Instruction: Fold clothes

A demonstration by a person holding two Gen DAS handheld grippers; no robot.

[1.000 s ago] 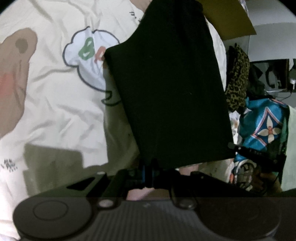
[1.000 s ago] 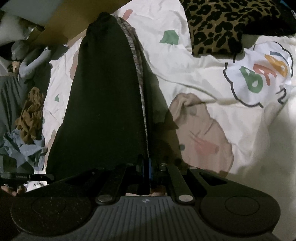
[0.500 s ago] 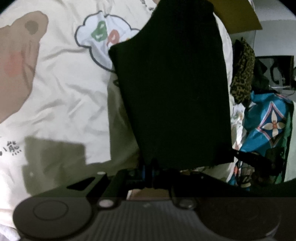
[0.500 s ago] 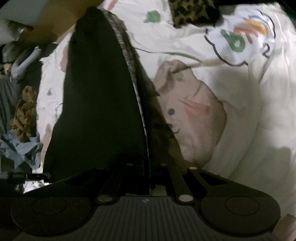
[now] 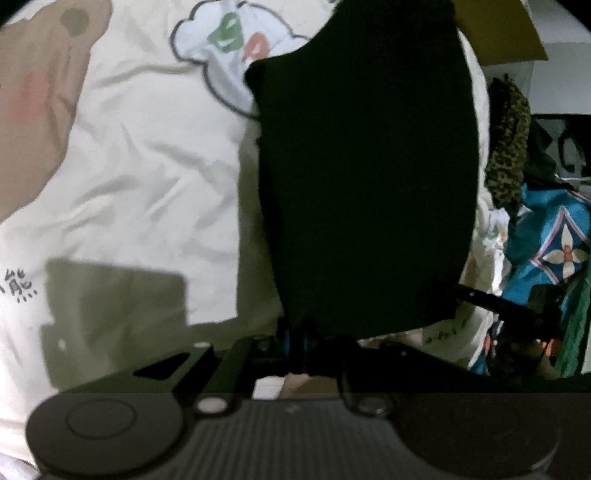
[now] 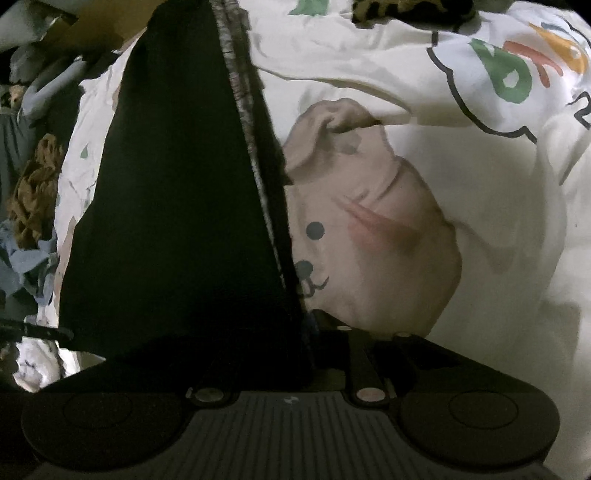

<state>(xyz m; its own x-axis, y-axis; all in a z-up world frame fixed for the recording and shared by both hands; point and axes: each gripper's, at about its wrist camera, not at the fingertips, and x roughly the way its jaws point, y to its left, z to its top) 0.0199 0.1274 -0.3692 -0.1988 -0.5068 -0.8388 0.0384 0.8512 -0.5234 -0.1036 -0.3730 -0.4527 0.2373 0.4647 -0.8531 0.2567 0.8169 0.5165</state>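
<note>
A black garment (image 5: 362,184) hangs spread between my two grippers above a cream bedsheet (image 5: 129,184) printed with cartoon bears. My left gripper (image 5: 295,332) is shut on the garment's lower left corner. In the right wrist view the same black garment (image 6: 177,203) shows a grey patterned strip along its right edge. My right gripper (image 6: 308,325) is shut on that edge, and the cloth drapes over the gripper's left side, hiding its left finger. The bedsheet (image 6: 498,240) lies close beneath.
A leopard-print cloth (image 5: 508,140) and a blue patterned cloth (image 5: 554,240) lie off the bed's right side. A brown cardboard sheet (image 5: 495,33) sits at the far end. In the right wrist view a heap of brown and blue clothes (image 6: 33,195) lies at the left.
Both grippers have carried the black garment along the bed and closer to the sheet. The bear print now looms larger in the right wrist view, and cloth has slumped over the right gripper's left side.
</note>
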